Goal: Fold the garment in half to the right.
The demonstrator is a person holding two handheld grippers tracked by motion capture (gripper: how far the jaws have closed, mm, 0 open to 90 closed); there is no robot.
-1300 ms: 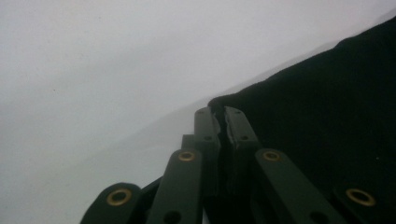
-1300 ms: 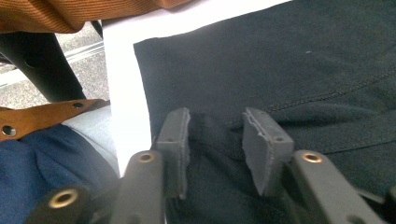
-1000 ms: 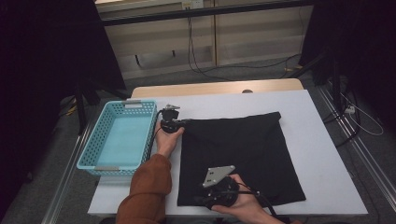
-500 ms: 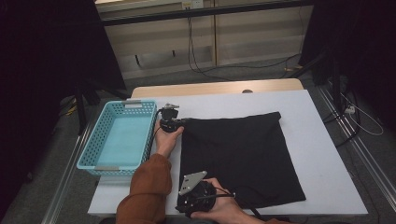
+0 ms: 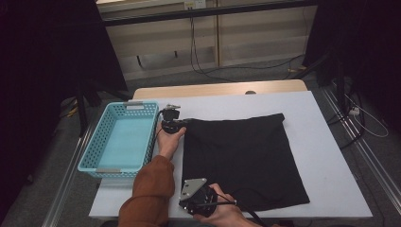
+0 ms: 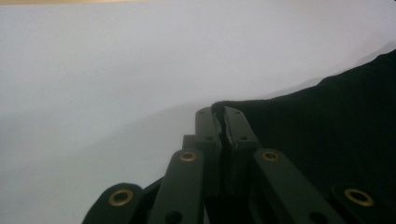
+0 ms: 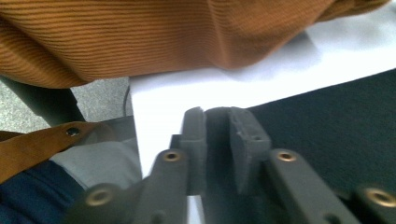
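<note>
A white table [image 5: 326,156] carries a black cloth [image 5: 241,161] across its middle. The left gripper [image 6: 220,115] pinches the cloth's far-left corner; the right gripper [image 7: 215,116], narrowly parted, straddles the near-left corner. Closing too shallow, it could lose that thin edge.

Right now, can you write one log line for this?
left gripper: shut on black cloth far-left corner | right gripper: jaws apart at near-left corner | blue basket: left of cloth

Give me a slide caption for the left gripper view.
Left claw shut on the corner of a black cloth lying on a white table.
</note>
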